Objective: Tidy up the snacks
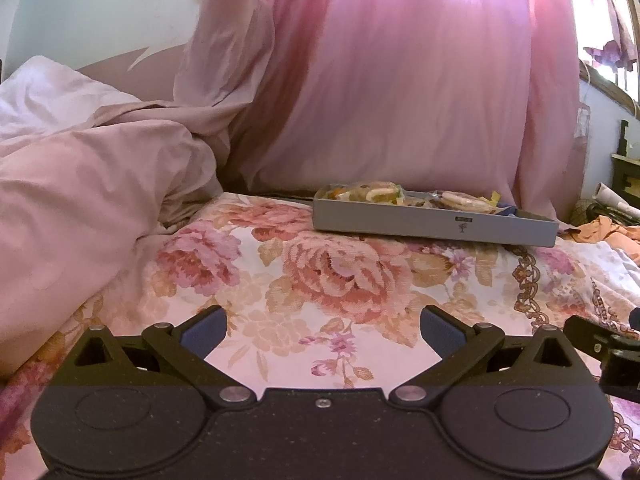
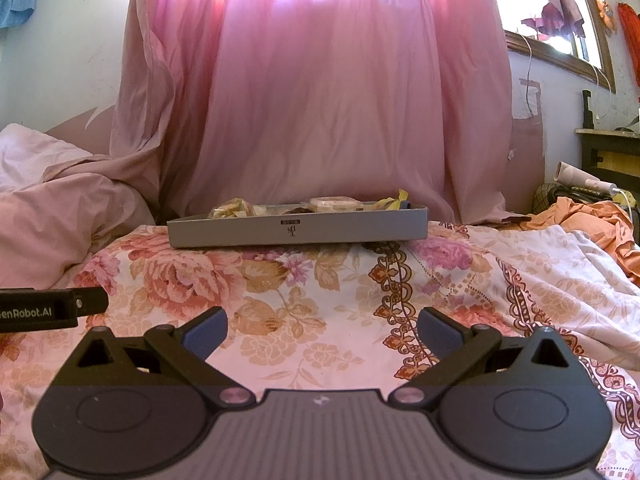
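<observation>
Grey snack tray point(image 2: 298, 229) lay far ahead on floral bedspread point(image 2: 280, 292), long axis left-right, wrapped snacks point(image 2: 332, 203) inside. Right gripper point(image 2: 322, 330) faced it squarely; left gripper point(image 1: 323, 330) saw it off right. Both jaws wide apart, holding nothing.

Both low views face one far tray point(image 1: 434, 226)

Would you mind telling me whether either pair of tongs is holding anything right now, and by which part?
Nothing is held. Left tongs and right tongs are both open and empty, short of the grey tray.
</observation>
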### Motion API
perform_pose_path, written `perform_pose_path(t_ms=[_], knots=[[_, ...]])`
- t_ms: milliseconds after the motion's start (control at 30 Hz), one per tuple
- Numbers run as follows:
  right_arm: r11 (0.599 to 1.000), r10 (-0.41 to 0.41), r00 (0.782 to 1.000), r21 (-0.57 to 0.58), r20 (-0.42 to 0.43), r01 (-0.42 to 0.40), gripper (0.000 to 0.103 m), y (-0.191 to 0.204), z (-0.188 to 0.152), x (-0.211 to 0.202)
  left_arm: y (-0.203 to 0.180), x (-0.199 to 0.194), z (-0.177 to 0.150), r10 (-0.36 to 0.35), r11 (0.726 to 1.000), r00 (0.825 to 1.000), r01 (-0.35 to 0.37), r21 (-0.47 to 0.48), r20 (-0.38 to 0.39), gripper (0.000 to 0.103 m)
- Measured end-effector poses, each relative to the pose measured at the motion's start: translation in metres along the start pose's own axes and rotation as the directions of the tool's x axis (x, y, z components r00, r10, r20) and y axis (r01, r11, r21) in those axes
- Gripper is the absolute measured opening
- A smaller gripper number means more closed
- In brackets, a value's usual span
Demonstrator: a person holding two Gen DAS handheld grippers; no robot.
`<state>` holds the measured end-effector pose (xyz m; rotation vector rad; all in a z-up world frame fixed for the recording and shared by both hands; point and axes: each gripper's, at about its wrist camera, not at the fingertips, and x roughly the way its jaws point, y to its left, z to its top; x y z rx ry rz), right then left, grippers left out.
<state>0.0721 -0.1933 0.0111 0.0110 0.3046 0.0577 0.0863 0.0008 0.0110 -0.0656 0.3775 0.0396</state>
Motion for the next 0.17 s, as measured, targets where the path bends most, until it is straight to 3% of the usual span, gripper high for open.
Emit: perform_pose_path(t_ms=[167], knots=[[1.0,-0.001,1.0,0.001,-0.002,0.001,0.103,-0.0005,-0.0008,0.0006,-0.0011,-0.0009,-0.0011,0.009,1.0,1.0,-0.009,0.009,0.006,0.102]])
